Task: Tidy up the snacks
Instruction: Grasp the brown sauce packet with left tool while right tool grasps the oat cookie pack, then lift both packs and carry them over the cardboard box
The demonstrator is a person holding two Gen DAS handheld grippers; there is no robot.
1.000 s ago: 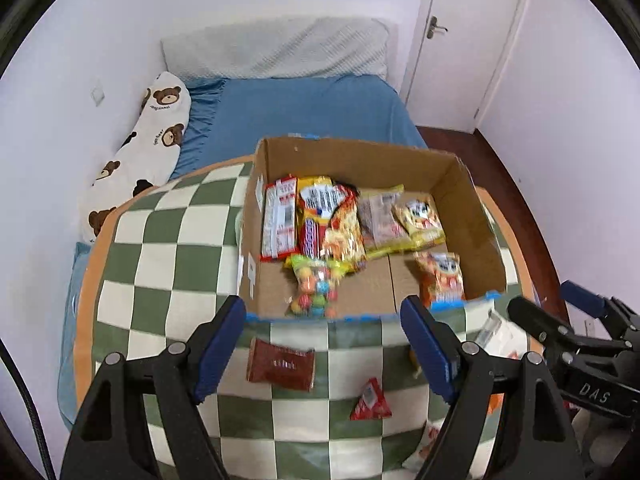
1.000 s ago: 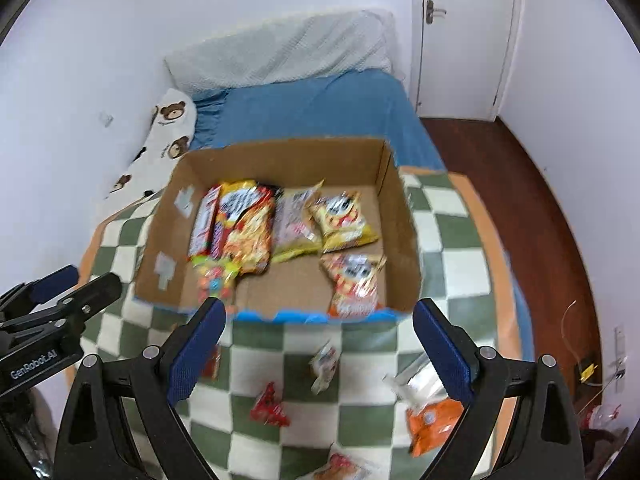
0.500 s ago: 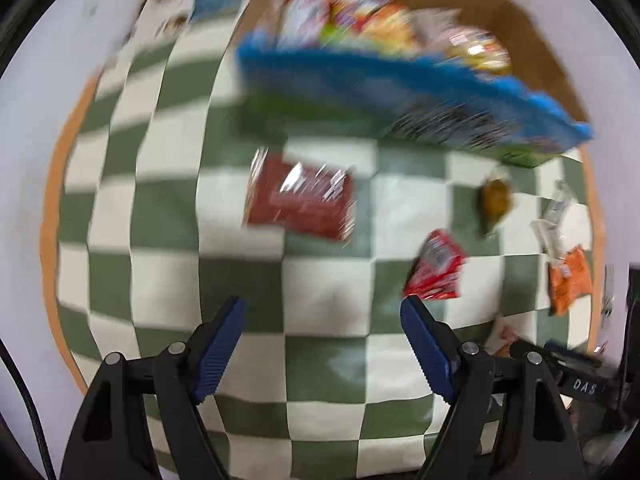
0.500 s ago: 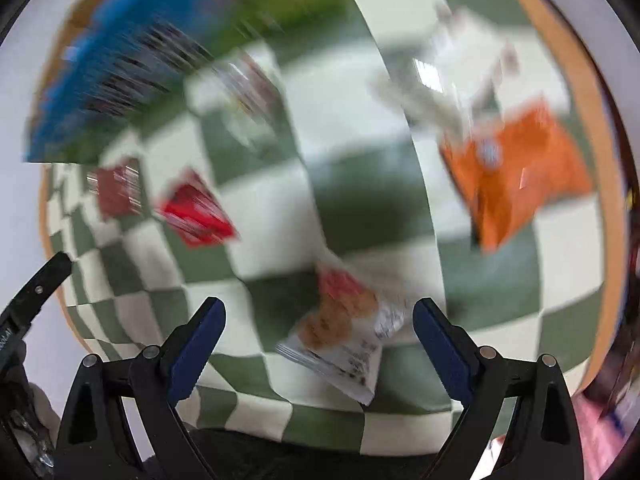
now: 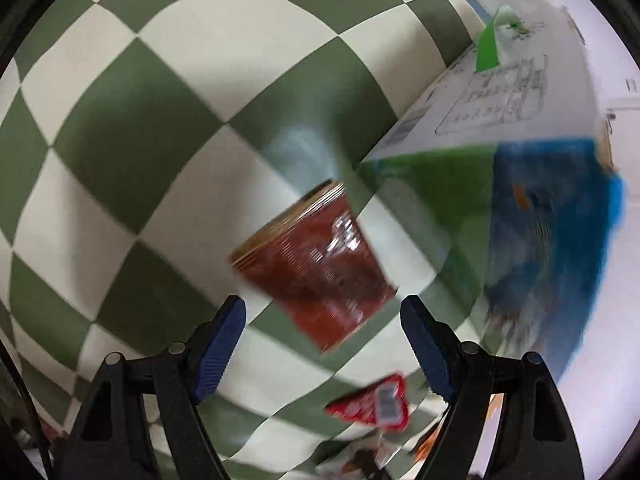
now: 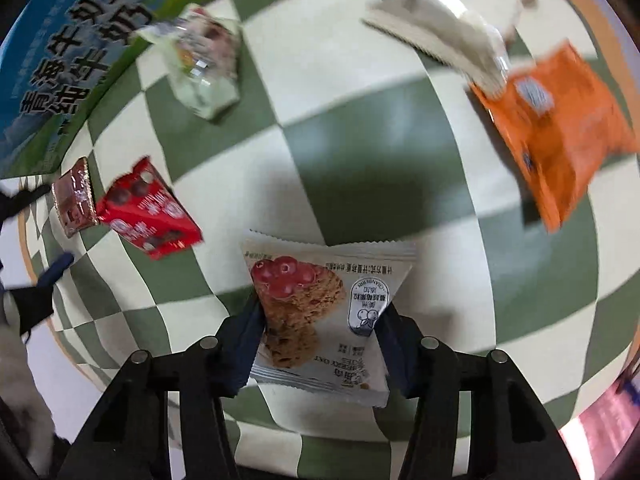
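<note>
Right claw (image 6: 320,344) pinching cranberry cookie packet (image 6: 320,312); left claw (image 5: 324,340) agape

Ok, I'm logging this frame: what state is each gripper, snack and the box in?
Left gripper: open, over the brown packet.
Right gripper: shut on the cookie packet.
Red packet: lying loose.
Orange packet: lying loose.
Box: standing on the table.

A green-and-cream checkered cloth (image 5: 168,128) covers the desk, filling most of both wrist views; an orange border (image 6: 596,20) edges the cloth at upper right in the right wrist view; motion blur softens both.
</note>
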